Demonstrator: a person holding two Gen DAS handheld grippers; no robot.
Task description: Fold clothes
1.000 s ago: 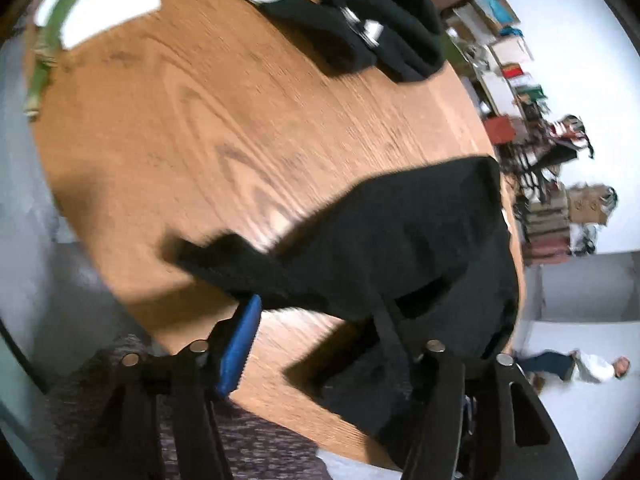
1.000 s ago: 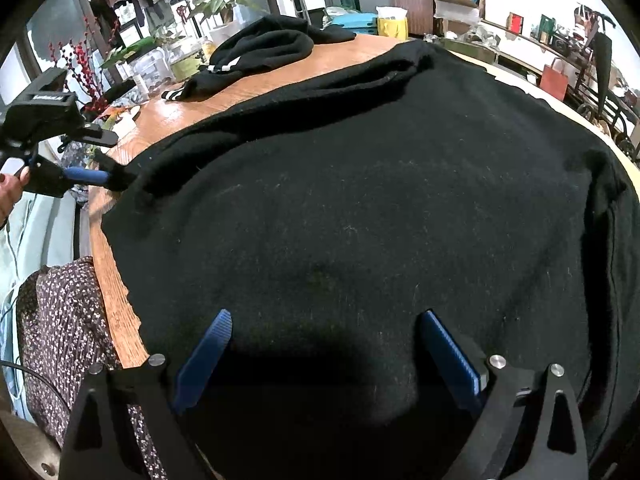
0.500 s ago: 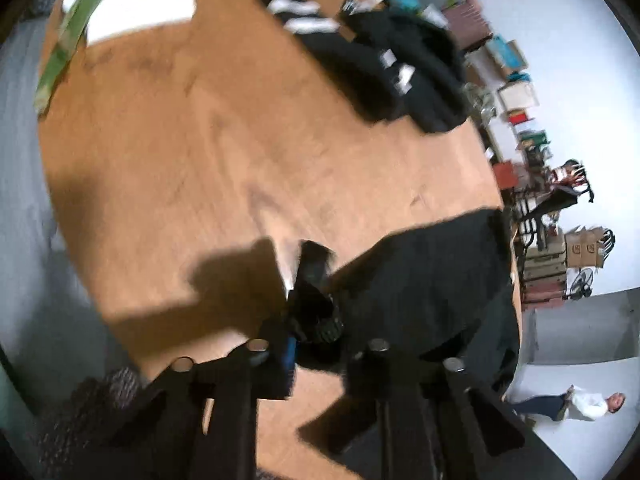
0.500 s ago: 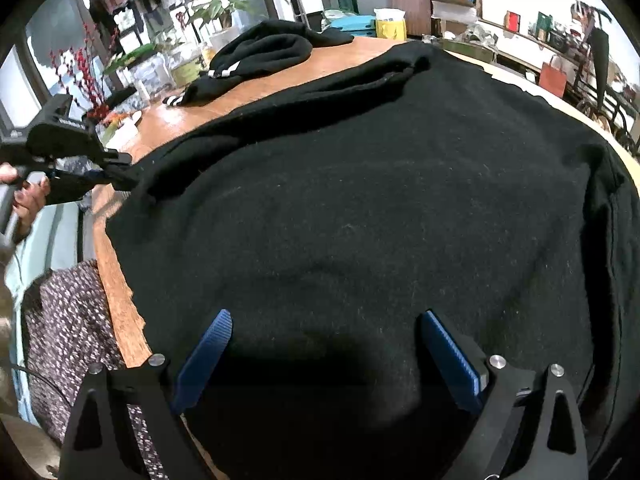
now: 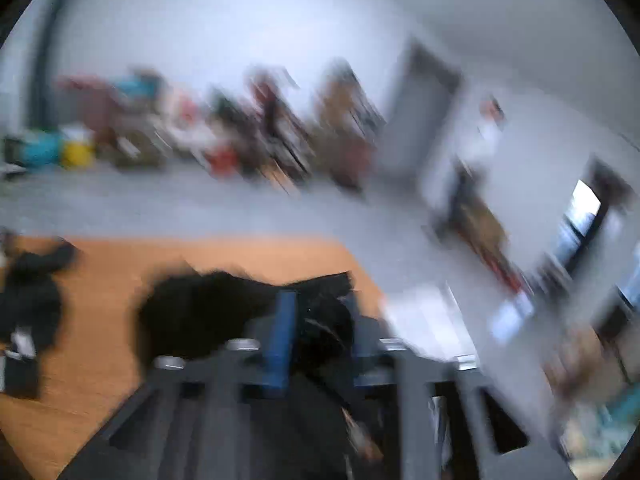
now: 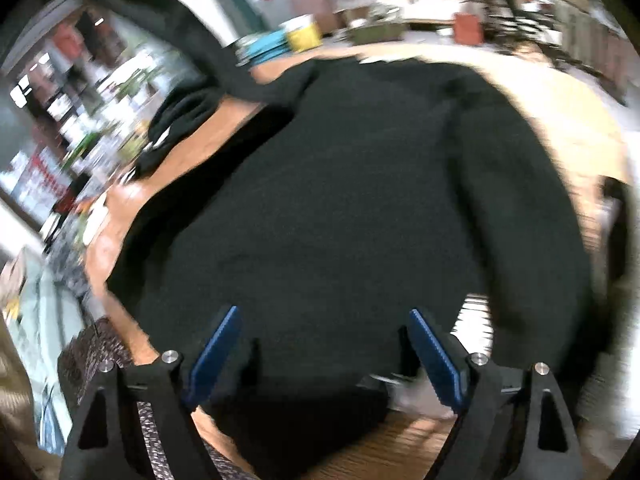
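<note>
Two tools are working one black sweater [image 6: 344, 208], and both views are smeared with motion. I am gripping a bunched black fold of the sweater [image 5: 224, 312] in my left tool [image 5: 316, 332]: its blue pads are sitting close together with dark cloth pinched between them, and more cloth is trailing down over the tool's frame. My right tool [image 6: 324, 344] is gaping wide with nothing between its pads, hanging just above the sweater's near edge, close to where the desk [image 6: 400, 452] is showing as a strip of wood below it.

The sweater is lying spread over most of the desk ahead of my right tool, running away from me. A long black band [image 6: 168, 20] of it is rising from its far left part, up and out through the top-left corner of the right view. I am judging that band to be the sleeve or edge my left tool is carrying, though the right view is not showing that tool. Other dark clothes [image 5: 28, 300] are lying apart at the left of the desk.

The coming move is turning on this: the lifted part is lying to the left of the sweater's body, so it should be crossing rightward over it, with my left hand doing the carrying. My right tool is nearer the body and placed to pin or smooth it. How many folds are already lying in the sweater, I am unable to tell.
</note>
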